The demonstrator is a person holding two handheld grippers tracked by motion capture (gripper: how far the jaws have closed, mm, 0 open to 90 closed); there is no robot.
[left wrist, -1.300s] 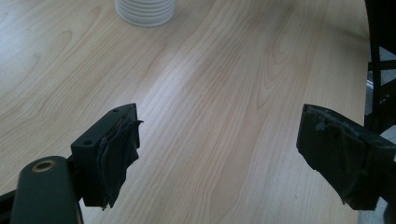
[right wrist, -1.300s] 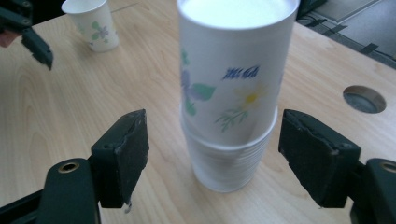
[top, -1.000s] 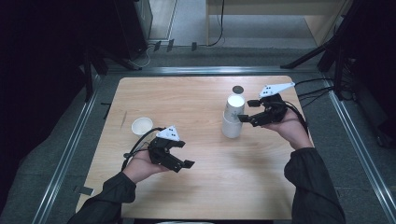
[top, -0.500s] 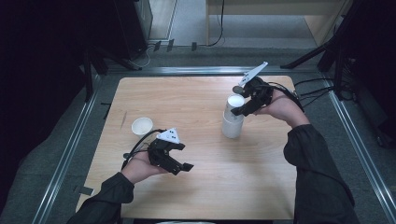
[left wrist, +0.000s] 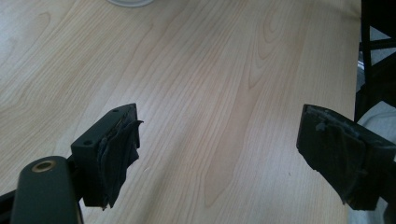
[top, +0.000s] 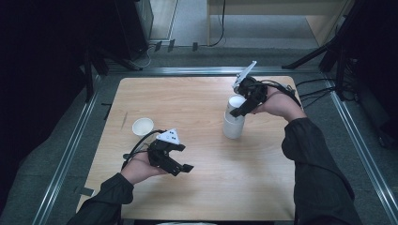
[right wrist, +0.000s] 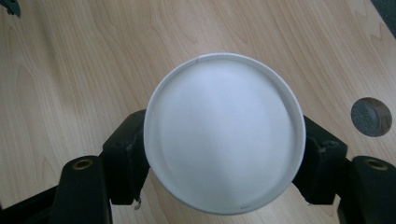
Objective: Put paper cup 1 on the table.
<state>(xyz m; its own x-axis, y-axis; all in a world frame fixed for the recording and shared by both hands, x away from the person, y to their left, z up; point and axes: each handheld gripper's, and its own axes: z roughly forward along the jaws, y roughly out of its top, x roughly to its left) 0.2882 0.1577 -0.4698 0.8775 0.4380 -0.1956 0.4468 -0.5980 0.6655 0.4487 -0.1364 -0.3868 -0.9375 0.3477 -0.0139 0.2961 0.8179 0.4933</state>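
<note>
Table (top: 197, 187): a light wooden top, seen from above; the person's two forearms come in from the near edge. It carries the cups and a small dark round inset (right wrist: 371, 116) near the far right side.

Stack of white cups (top: 233, 123): it stands upside down on the right half of the table, bases up, toward the far edge. In the right gripper view the round white base of the top cup (right wrist: 224, 133) faces the camera.

Right tongs (top: 241, 107): tilted down over the stack from the far right, one jaw on each side of the top cup. The jaws are closed against its wall, so the cup is held.

Left tongs (top: 180, 165): low over the near left part of the table, jaws wide apart, nothing between them; bare wood (left wrist: 219, 116) lies under them.

Single white cup (top: 142, 126): it stands mouth up on the left, just beyond the left tongs, apart from them.

Step in hand, as I judge: to take the top cup off the stack.

How to do it well: lift straight along the axis of the stack with a light squeeze, because a thin cup can bend. If the lower cups rise too, the free left tongs can hold them down.
</note>
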